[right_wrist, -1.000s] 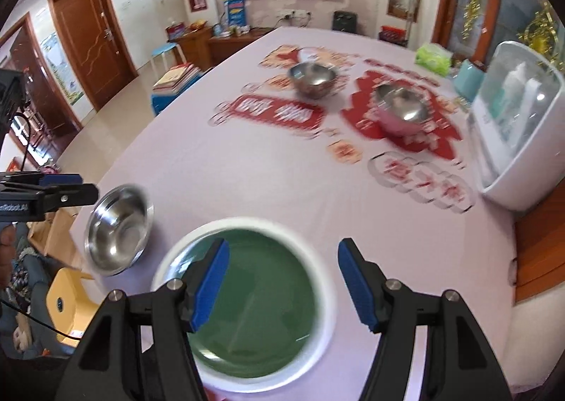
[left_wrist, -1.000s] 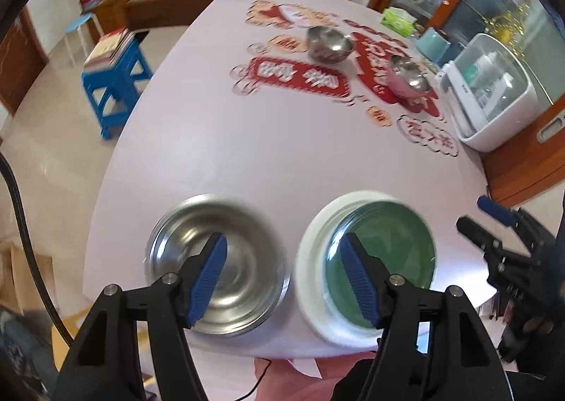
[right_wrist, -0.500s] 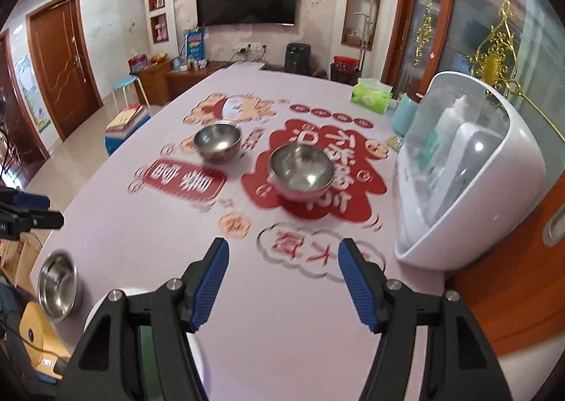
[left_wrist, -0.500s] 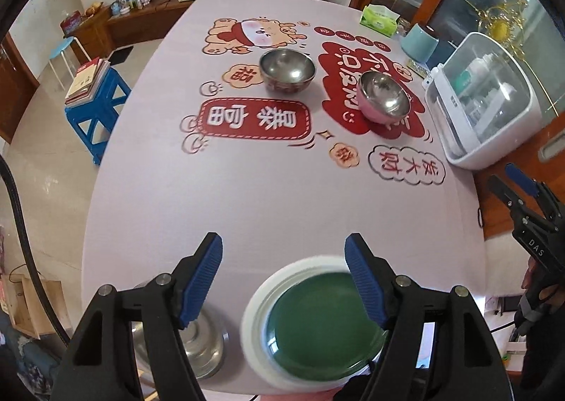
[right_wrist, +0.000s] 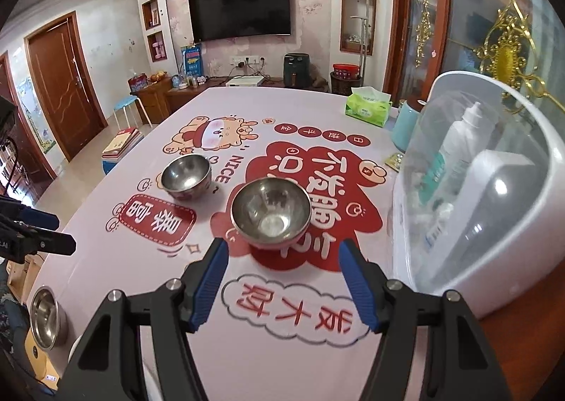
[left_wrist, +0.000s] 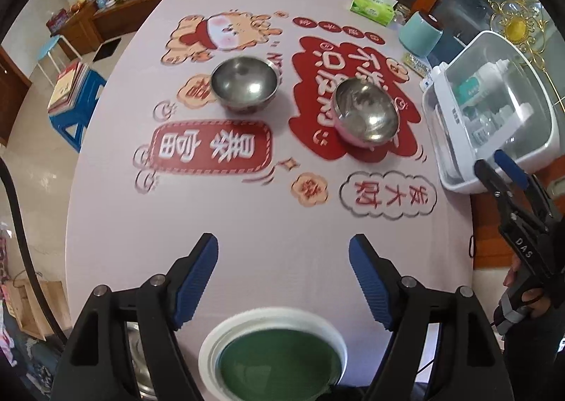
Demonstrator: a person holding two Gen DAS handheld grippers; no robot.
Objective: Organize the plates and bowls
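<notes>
Both my grippers gape empty, the left gripper having just widened.
Ahead of the right gripper, the round steel bowl looks light, stiff, slippery; I'd pinch its rim.

Green plate, white rim; red-patterned pink tablecloth

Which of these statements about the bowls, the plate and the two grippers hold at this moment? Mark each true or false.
1. The right gripper holds a steel bowl. False: its jaws are open and empty, short of the bowl on the red patch.
2. Two steel bowls stand mid-table, apart. True: the second is the bowl by the cartoon print.
3. The green plate is stacked on a bowl. False: it lies on the table.
4. The left gripper is empty. True.
5. A third steel bowl sits at the near table edge. True.
</notes>
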